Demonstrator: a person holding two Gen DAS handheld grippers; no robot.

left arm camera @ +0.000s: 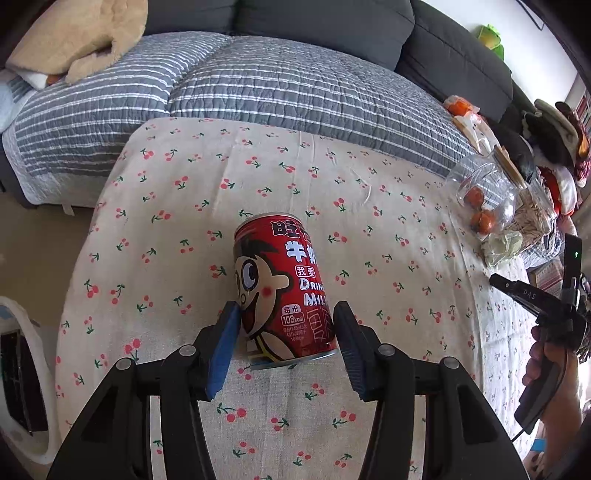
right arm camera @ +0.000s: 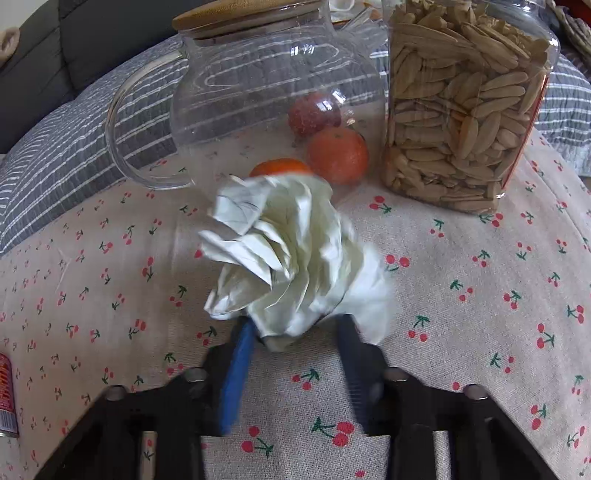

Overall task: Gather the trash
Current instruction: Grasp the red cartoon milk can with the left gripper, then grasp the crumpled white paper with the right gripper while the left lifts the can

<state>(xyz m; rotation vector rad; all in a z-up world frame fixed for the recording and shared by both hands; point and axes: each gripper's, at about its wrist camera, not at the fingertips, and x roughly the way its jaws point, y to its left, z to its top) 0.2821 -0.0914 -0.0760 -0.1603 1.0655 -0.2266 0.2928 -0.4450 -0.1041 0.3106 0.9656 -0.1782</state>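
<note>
A red milk-drink can [left arm camera: 280, 284] with a cartoon face sits tilted between the blue pads of my left gripper [left arm camera: 286, 314], which is shut on its lower half over the cherry-print cloth [left arm camera: 184, 229]. In the right wrist view the can [right arm camera: 7, 395] shows at the far left edge. A ball of crumpled pale paper [right arm camera: 284, 254] stands in front of my right gripper [right arm camera: 295, 328]. Its narrow lower end is pinched between the two pads, blurred by motion. The left wrist view shows the right gripper [left arm camera: 517, 291] in a person's hand beside that paper [left arm camera: 504, 247].
Just behind the paper stand a glass jug [right arm camera: 258, 81] with a wooden lid, three oranges [right arm camera: 338, 155] and a clear jar of seeds [right arm camera: 458, 110]. A grey striped quilt [left arm camera: 295, 85] and a dark sofa [left arm camera: 332, 26] lie beyond the cloth. A white appliance [left arm camera: 22, 369] is at lower left.
</note>
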